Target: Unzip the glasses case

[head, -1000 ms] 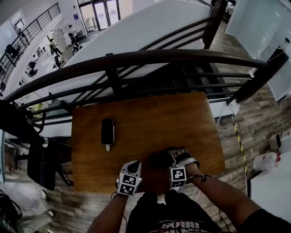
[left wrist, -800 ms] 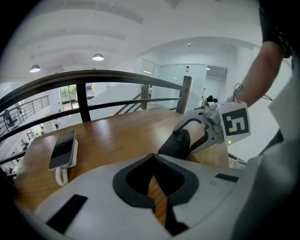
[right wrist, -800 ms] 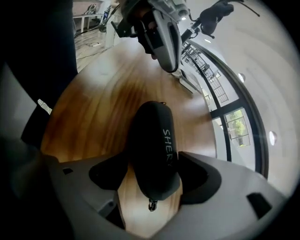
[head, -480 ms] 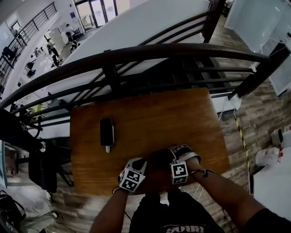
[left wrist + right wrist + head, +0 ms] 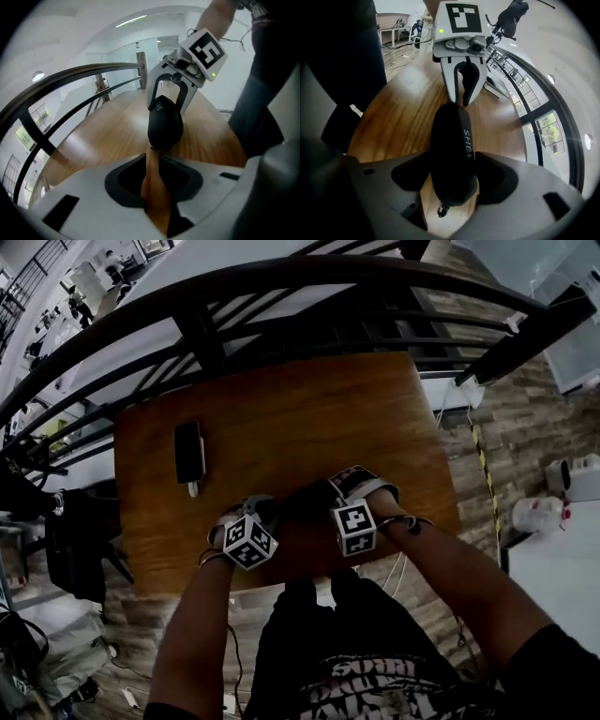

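Observation:
The black glasses case (image 5: 452, 150) lies on the wooden table (image 5: 281, 418) near its front edge. My right gripper (image 5: 452, 164) is shut on it, with a jaw on either side of its near end. A small zipper pull (image 5: 442, 211) hangs from that end. In the head view the glasses case (image 5: 298, 502) is a dark shape between the two marker cubes. My left gripper (image 5: 152, 161) points at the far end of the glasses case (image 5: 164, 126). Its jaws are opening, and only bare wood shows in the gap between them. The right gripper view shows the left gripper (image 5: 459, 101) with its tips at that end.
A black phone (image 5: 188, 454) with a white plug lies on the left part of the table. A dark curved railing (image 5: 281, 296) runs just behind the table's far edge. The person's legs are against the front edge.
My left gripper has sunk and rolled, so its marker cube now shows a different face, and it sits closer to the case's left end. The right gripper has stayed on the case.

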The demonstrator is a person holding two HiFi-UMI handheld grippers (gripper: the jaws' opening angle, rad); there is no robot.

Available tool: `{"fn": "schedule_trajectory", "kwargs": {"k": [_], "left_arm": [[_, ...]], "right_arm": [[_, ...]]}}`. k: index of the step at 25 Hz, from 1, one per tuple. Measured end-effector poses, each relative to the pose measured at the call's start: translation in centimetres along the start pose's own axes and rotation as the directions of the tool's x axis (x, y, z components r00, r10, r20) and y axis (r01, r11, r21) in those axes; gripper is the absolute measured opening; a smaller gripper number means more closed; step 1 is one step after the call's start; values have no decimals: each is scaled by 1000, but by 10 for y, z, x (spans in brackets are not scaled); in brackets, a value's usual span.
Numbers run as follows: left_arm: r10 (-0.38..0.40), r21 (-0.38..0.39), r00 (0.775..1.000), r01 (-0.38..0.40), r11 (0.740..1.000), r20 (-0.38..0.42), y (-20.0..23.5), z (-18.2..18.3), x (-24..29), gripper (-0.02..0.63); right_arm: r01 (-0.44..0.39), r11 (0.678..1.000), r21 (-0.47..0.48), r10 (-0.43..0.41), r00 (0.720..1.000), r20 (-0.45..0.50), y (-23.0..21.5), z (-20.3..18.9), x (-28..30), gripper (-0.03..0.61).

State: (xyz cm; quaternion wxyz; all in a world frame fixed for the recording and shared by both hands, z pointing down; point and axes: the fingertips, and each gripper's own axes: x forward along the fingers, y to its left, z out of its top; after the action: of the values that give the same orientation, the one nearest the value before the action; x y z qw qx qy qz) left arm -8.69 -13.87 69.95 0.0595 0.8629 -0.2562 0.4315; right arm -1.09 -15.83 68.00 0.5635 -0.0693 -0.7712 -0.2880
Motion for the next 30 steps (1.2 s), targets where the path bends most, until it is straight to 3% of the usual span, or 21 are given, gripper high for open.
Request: {"fn": "schedule_trajectory", "kwargs": {"k": [5, 12, 16, 22, 24, 26, 30], "left_arm": [[-25, 151, 1000, 25, 988, -6, 2, 8, 8, 84], [-86, 323, 996, 90, 942, -26, 3, 10, 2, 70], [-114, 435, 992, 129, 891, -60, -3, 16, 5, 48], [-121, 611, 984, 175, 772, -128, -8, 13, 6, 60], [-117, 637, 984, 178, 750, -136, -9, 13, 6, 44], [-104, 636, 986, 166, 754, -134, -8, 12, 5, 22], [-76, 550, 989, 134, 824, -128, -7, 11, 5, 8]], "right_arm": [[-43, 998, -38, 42, 999, -27, 5, -12, 4, 290], [-62, 997, -45, 61, 998, -27, 4, -7, 11, 290], [-73, 996, -41, 72, 997, -30, 7, -13, 10, 291], [-73, 997, -40, 72, 997, -33, 7, -12, 10, 291], [-73, 997, -39, 72, 997, -34, 7, -12, 10, 291], [-72, 997, -36, 71, 997, -34, 7, -13, 10, 293], [-60, 998, -16, 59, 997, -44, 6, -14, 11, 295]]}}
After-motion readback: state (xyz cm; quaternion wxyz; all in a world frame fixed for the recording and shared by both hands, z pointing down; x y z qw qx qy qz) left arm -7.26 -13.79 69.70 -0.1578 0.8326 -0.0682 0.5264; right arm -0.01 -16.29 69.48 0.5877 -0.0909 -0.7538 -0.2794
